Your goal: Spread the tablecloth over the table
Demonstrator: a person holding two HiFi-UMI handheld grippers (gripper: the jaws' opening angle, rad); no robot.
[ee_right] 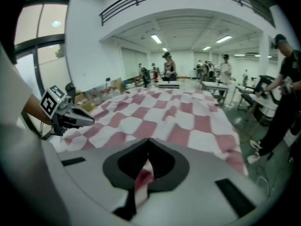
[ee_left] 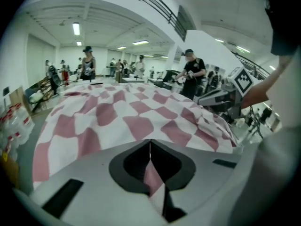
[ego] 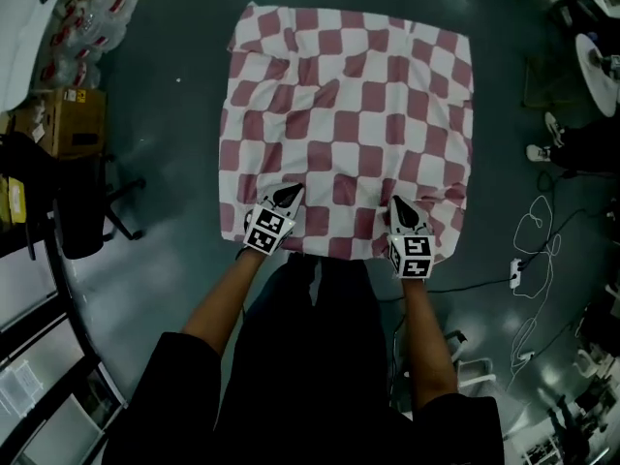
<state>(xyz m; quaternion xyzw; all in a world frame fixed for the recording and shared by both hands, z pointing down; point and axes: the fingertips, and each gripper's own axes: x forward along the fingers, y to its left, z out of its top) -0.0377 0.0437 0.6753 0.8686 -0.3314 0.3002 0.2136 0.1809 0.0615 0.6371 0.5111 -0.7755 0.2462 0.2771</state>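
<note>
**Tablecloth** point(ego: 349, 114): pink-and-white checker, thin woven cloth, matte. It lies draped over the counter and hides it entirely, with the edges hanging off on every side in view. The middle is mostly flat. There are shallow ripples toward the left side and bunched creases at the near right corner.

**Left claw** point(ego: 288, 195): clenched on the near hem, left of centre. Its own view shows a fold of checked fabric squeezed between the closed jaws.

**Right claw** point(ego: 401, 207): likewise clenched on the near hem, right of centre, with a pinkish pleat caught between its jaws. The two claws sit well apart along the same edge.

**Handling (judgement):**
- Light and limp, with no stiffness of its own; it follows whatever pulls it and sags between grip points.
- Not fragile.
- Probably slides readily on a smooth top, so an uneven tug would skew the whole sheet.
- Thin fabric can creep out of a small pinch, so a doubled fold in the jaws should hold better than a single layer.

**Where to hold (judgement):** the hem, at two spaced points, as now. Grips nearer the corners would give more say over the wrinkled near right corner. An even pull on both sides, low and outward, should draw the creases flat.
</note>
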